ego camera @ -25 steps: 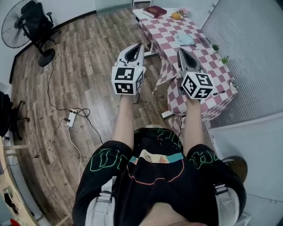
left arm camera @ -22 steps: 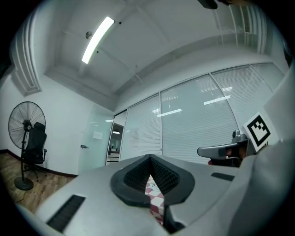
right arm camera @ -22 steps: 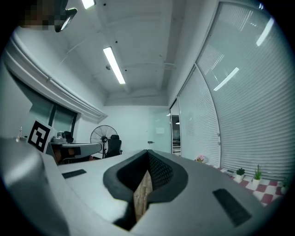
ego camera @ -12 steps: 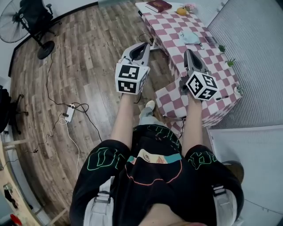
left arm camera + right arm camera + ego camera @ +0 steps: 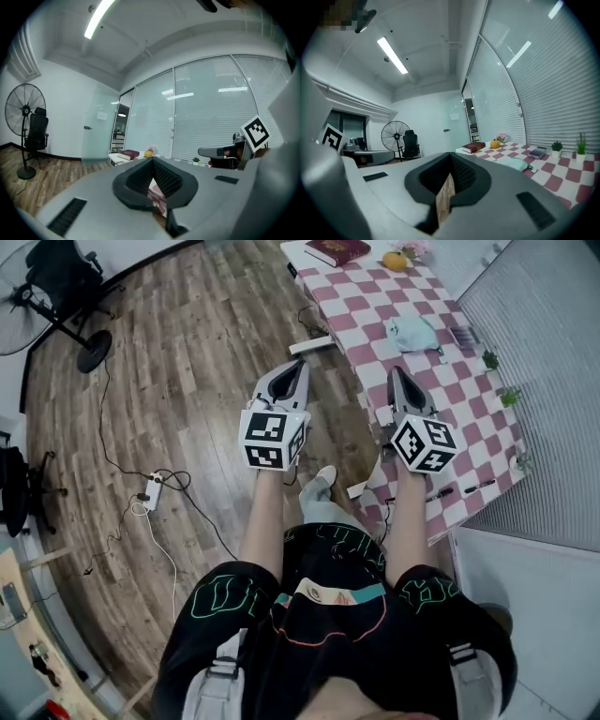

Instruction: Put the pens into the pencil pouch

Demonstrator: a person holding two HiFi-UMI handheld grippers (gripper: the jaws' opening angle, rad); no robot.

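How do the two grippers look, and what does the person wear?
Both the left gripper and the right gripper have grey tapering shells with black ribbed pads. Each carries a white cube with black square markers. The person wears short black sleeves with green outlines.

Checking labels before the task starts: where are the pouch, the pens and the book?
pouch (image 5: 414, 333), head view, middle of its pale teal body.
pens (image 5: 480, 486), head view, barrel of the right-hand pen.
book (image 5: 337, 250), head view, middle of its red cover.

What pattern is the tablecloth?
Pink-and-white checks on the tablecloth, clearest in the head view.
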